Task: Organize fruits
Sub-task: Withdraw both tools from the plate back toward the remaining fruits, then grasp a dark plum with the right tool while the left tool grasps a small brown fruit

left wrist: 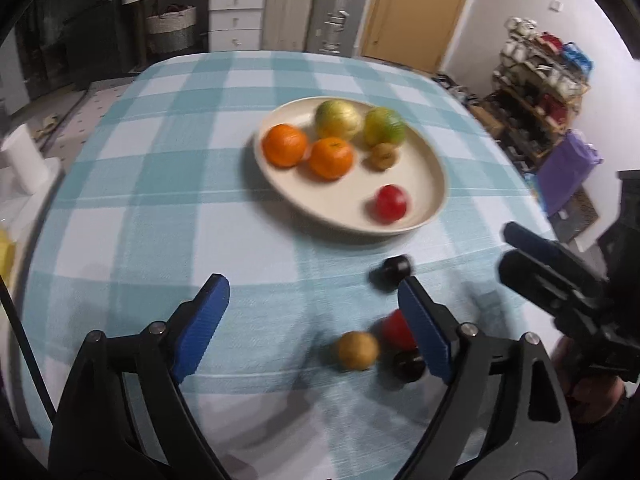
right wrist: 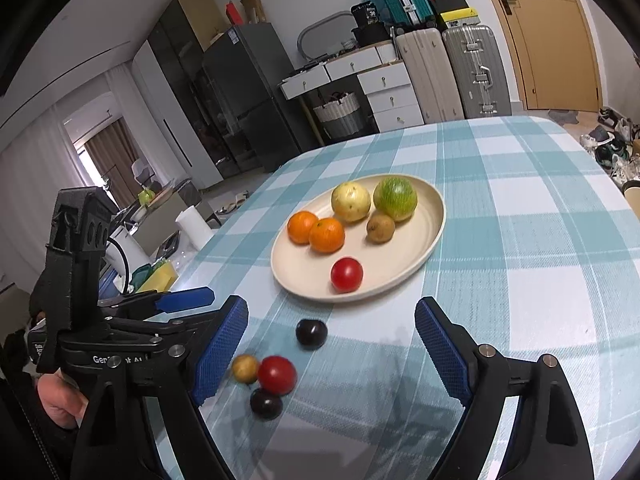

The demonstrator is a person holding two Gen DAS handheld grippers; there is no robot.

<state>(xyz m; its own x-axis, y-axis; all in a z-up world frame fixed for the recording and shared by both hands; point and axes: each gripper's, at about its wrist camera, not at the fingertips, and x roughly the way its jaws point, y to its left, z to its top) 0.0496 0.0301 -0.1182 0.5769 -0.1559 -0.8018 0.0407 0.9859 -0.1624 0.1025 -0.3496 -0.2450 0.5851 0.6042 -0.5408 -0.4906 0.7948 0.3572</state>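
Observation:
A cream oval plate [left wrist: 424, 200] [right wrist: 404, 272] holds two oranges [left wrist: 285, 145] [right wrist: 327, 235], a yellow fruit [right wrist: 351, 201], a green fruit [right wrist: 395, 198], a brown kiwi [right wrist: 380, 227] and a red tomato [left wrist: 390, 202] [right wrist: 347, 275]. On the checked cloth near me lie a red tomato [right wrist: 277, 375] [left wrist: 394, 330], a small brown fruit [left wrist: 357, 350] [right wrist: 245, 368] and two dark plums [right wrist: 311, 333] [right wrist: 266, 403]. My left gripper [left wrist: 314, 326] is open and empty above the cloth. My right gripper [right wrist: 332, 352] is open and empty over the loose fruits.
The table's blue-and-white checked cloth [left wrist: 168, 184] runs to rounded edges. A white paper roll [left wrist: 22, 160] stands off the left edge. Drawers, suitcases [right wrist: 476, 72] and a door stand behind the table; a cluttered shelf [left wrist: 540, 76] is at the right.

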